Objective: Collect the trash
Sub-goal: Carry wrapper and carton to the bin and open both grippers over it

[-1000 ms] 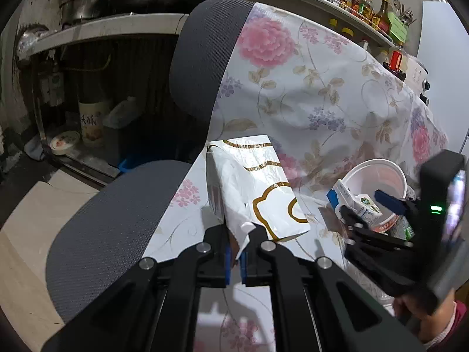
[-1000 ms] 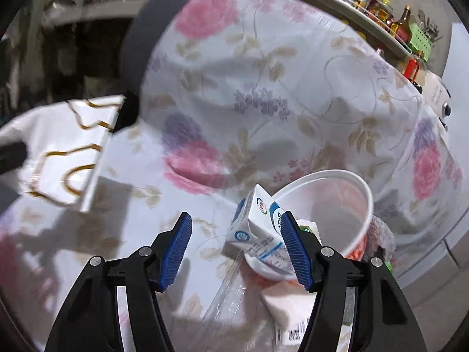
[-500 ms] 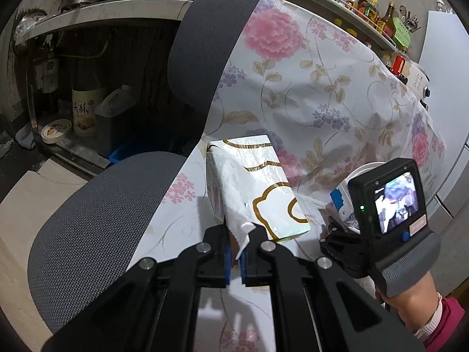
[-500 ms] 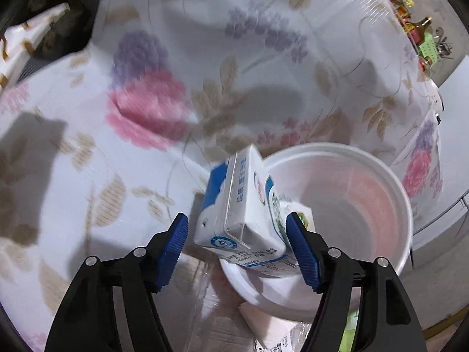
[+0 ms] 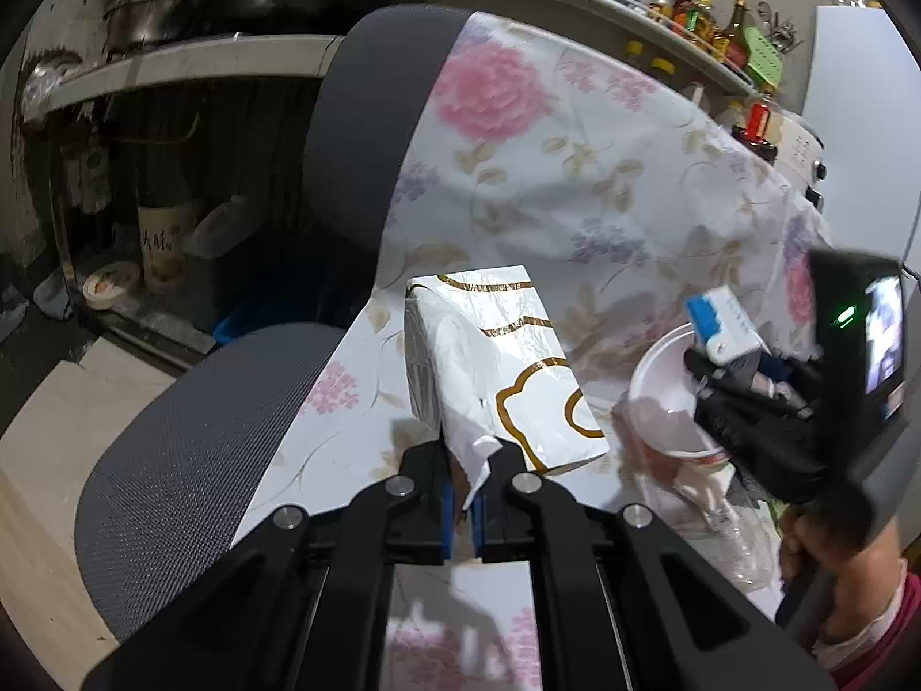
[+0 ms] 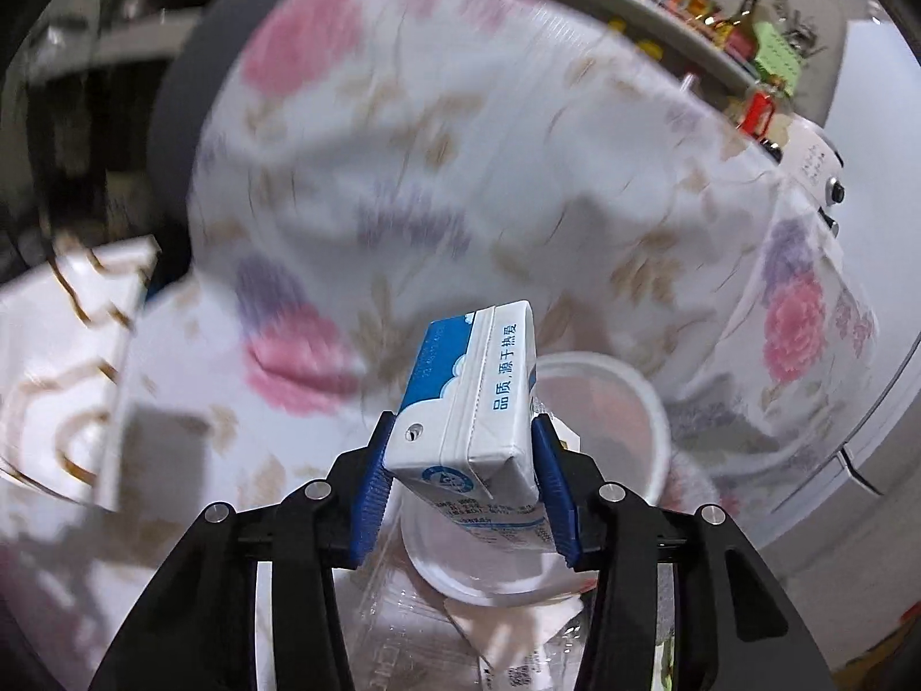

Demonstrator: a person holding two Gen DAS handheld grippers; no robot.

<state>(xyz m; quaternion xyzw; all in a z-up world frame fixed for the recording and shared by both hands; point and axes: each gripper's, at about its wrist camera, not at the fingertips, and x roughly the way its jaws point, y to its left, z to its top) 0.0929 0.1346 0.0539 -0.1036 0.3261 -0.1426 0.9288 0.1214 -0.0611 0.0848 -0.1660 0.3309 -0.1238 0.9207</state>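
Observation:
My left gripper is shut on the rim of a white bag with gold lines, which stands open on the flowered cloth. My right gripper is shut on a blue and white milk carton and holds it lifted above a white plastic bowl. In the left wrist view the carton and the right gripper are at the right, over the bowl. The bag appears blurred at the left of the right wrist view.
A grey office chair is draped with a flowered cloth. Crumpled clear plastic and paper scraps lie under the bowl. A shelf with bottles runs behind. Pots and containers stand on dark shelves at the left.
My right gripper closed on the milk carton and lifted it up off the bowl's rim. My left gripper kept hold of the bag and barely moved.

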